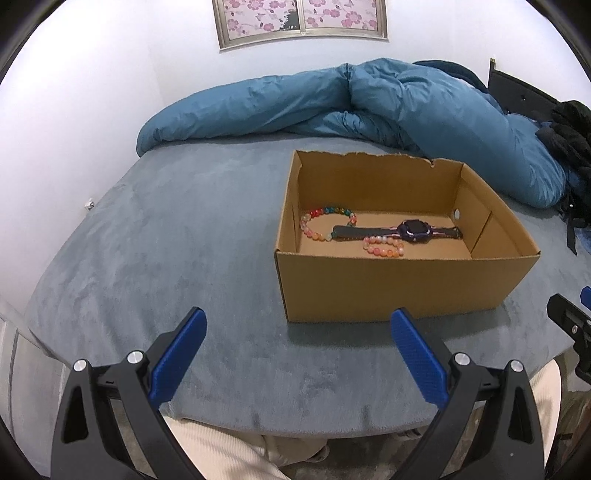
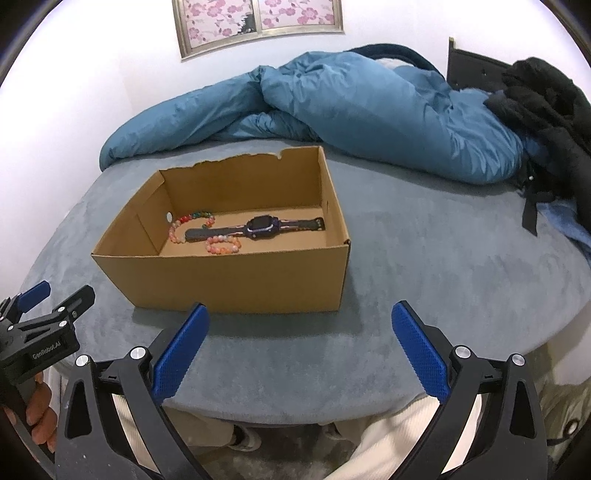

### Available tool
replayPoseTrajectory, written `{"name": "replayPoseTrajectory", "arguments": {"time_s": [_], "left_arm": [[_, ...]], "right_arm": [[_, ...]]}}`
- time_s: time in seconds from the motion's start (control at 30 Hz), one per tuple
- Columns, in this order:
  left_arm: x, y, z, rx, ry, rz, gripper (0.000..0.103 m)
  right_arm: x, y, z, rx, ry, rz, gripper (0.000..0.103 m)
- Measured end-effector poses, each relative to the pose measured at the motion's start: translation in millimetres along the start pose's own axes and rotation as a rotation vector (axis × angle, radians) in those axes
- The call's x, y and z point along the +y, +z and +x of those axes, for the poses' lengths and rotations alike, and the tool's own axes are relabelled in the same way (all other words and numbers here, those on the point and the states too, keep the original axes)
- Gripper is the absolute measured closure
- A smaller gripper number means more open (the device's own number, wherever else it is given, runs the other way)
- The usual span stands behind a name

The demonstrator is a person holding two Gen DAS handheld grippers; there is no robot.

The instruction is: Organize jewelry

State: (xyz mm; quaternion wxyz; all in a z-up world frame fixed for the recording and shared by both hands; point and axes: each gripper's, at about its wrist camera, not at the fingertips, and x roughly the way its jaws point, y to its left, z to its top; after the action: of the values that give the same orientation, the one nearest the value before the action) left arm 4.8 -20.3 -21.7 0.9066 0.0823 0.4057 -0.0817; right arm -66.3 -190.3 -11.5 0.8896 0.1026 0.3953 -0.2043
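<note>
An open cardboard box (image 1: pixel 391 284) (image 2: pixel 236 277) stands on the blue-grey bed. Inside lie a dark wristwatch (image 1: pixel 413 231) (image 2: pixel 264 226), a multicoloured bead bracelet (image 1: pixel 314 225) (image 2: pixel 181 225) and a pink-orange bead bracelet (image 1: pixel 380 247) (image 2: pixel 221 245). My left gripper (image 1: pixel 299 325) is open and empty, held above the bed's near edge, in front and left of the box. My right gripper (image 2: pixel 301 321) is open and empty, in front of the box's right corner. The left gripper also shows at the left edge of the right wrist view (image 2: pixel 55 299).
A crumpled blue duvet (image 1: pixel 351 107) (image 2: pixel 351 110) lies along the back of the bed. Black clothing (image 2: pixel 546 107) is piled at the back right. A white wall with a floral window panel (image 1: pixel 299 18) is behind. The person's legs in cream trousers (image 2: pixel 388 435) are below the bed edge.
</note>
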Motion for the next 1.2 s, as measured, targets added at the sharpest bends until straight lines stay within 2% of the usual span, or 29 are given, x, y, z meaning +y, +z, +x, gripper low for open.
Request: {"name": "replayPoseTrajectory", "arguments": {"time_s": [0.63, 1.2], "left_arm": [[-9.4, 1.1, 7.0, 0.06, -0.023, -0.002, 0.005], [-15.9, 3.1, 6.0, 0.06, -0.023, -0.001, 0.005]], "right_arm": [[-0.5, 0.4, 1.2, 0.014, -0.044, -0.002, 0.008], [-4.9, 1.5, 4.4, 0.025, -0.057, -0.004, 0.008]]}}
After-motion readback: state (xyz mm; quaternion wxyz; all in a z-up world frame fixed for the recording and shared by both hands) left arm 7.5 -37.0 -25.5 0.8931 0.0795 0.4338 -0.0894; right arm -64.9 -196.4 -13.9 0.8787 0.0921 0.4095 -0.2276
